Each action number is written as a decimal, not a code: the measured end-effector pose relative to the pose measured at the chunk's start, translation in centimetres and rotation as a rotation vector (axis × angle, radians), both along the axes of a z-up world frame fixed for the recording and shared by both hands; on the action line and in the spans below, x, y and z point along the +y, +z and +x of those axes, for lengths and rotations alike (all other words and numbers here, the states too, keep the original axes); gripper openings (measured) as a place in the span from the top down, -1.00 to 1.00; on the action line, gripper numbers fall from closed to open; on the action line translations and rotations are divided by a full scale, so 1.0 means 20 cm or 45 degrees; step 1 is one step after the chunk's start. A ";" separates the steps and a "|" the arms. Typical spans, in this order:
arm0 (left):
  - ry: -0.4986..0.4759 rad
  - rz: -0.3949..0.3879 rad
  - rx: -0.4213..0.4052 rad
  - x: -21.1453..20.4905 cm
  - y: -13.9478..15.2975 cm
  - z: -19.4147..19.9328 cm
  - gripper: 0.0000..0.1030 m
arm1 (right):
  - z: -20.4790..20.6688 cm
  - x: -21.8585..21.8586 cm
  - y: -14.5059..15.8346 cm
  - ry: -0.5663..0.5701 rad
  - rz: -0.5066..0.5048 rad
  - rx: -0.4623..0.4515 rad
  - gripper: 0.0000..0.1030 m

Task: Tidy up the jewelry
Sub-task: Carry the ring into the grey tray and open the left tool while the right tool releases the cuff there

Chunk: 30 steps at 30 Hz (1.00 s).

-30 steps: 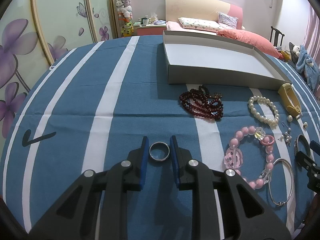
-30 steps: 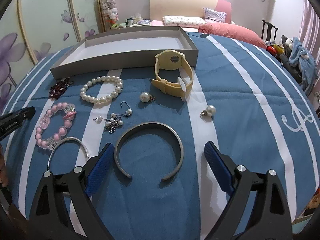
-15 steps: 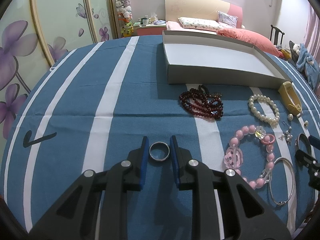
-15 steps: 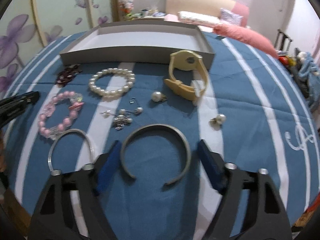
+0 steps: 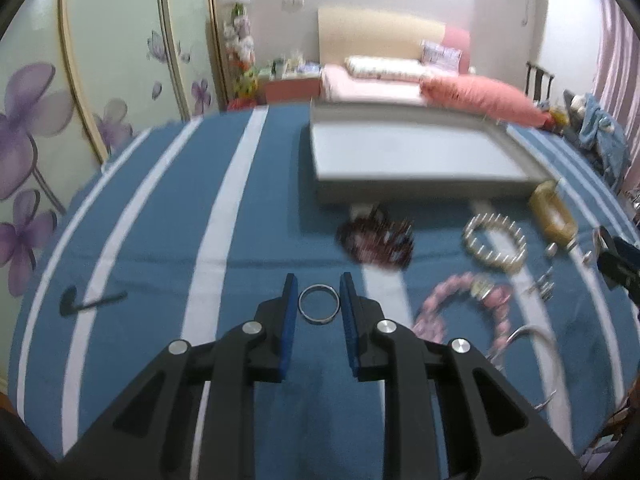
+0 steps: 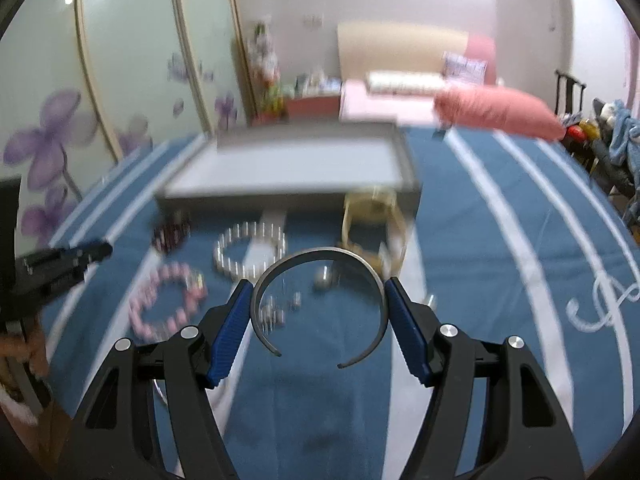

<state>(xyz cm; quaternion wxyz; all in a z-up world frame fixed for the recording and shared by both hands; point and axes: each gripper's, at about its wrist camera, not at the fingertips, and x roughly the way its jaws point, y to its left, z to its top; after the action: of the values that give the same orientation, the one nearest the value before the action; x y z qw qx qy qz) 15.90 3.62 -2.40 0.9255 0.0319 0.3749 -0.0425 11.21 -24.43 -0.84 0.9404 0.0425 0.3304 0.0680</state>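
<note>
Grey tray (image 5: 416,160) lies ahead of both grippers: left gripper (image 5: 319,309) pinches the ring (image 5: 319,309), right gripper (image 6: 319,322) clamps the open bangle (image 6: 320,300) (gap facing wrist), both clear of the cloth.

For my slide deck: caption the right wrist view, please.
Right hand-held gripper holds open grey metal cuff bangle above blue striped cloth strewn with jewelry.

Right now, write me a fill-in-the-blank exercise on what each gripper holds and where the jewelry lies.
1. The left gripper is shut on a small silver ____.
2. The right gripper clamps an open metal ____.
3. The grey tray holds ____ jewelry so far.
4. The pearl bracelet lies on the ____ striped cloth.

Missing words: ring; bangle; no; blue
</note>
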 end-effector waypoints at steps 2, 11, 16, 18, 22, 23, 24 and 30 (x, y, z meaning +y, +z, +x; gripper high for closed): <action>0.001 -0.004 -0.058 -0.02 0.06 -0.01 0.58 | 0.00 -0.01 0.07 -0.029 0.012 -0.085 -0.31; 0.012 -0.027 -0.284 -0.12 0.27 0.04 0.58 | 0.07 0.01 0.24 -0.064 0.019 -0.350 -0.31; 0.027 -0.030 -0.363 -0.17 0.31 0.12 0.58 | 0.14 0.02 0.27 -0.080 0.014 -0.424 -0.31; 0.022 -0.036 -0.373 -0.19 0.31 0.15 0.58 | 0.18 0.01 0.28 -0.081 0.009 -0.440 -0.31; 0.011 -0.041 -0.388 -0.24 0.29 0.23 0.58 | 0.25 0.01 0.28 -0.090 0.007 -0.451 -0.31; 0.009 -0.040 -0.391 -0.25 0.29 0.24 0.58 | 0.27 0.01 0.27 -0.094 0.009 -0.453 -0.31; 0.007 -0.039 -0.392 -0.26 0.29 0.27 0.58 | 0.29 0.01 0.27 -0.098 0.010 -0.455 -0.31; -0.022 -0.044 -0.382 -0.34 0.27 0.45 0.58 | 0.43 0.01 0.23 -0.119 0.009 -0.425 -0.31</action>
<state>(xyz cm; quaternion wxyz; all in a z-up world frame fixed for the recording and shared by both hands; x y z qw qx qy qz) 24.97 -3.09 2.91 0.9712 0.0252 0.2313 -0.0514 19.90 -24.18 3.75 0.9842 0.0492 0.1672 0.0316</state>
